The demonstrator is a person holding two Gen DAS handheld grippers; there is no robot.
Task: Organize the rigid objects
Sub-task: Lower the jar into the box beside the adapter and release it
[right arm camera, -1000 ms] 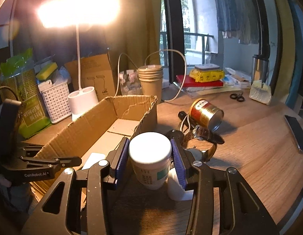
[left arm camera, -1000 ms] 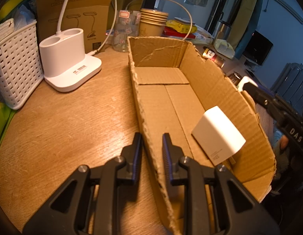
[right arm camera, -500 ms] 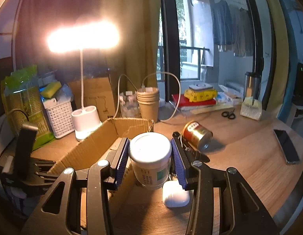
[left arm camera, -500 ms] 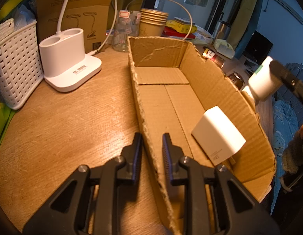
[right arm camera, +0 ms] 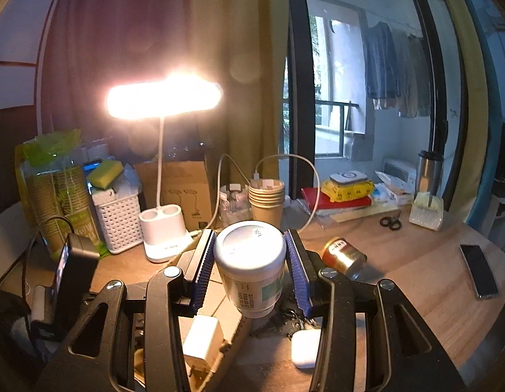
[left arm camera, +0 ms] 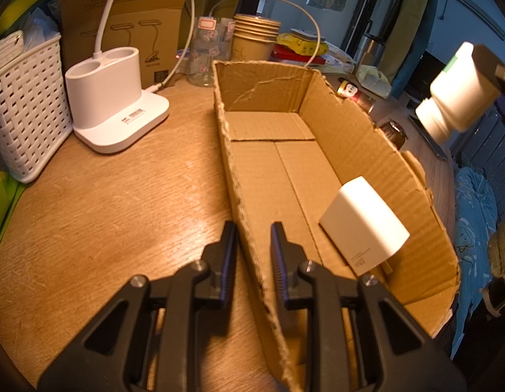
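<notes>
Carrying white round-lidded plastic jar [right arm camera: 249,268] pinched in right hand-held gripper [right arm camera: 250,269], in the air by open brown cardboard box [left arm camera: 366,150] | left hand-held gripper [left arm camera: 251,254] clamped on box's near wall | white square charger block [left arm camera: 363,225] already inside | next, likely: lower jar in beside block, release.

The wooden table [left arm camera: 105,209] carries a cardboard box [left arm camera: 285,98] mid-surface, a lamp base [left arm camera: 115,111] and white basket [left arm camera: 20,107] along its far edge.
</notes>
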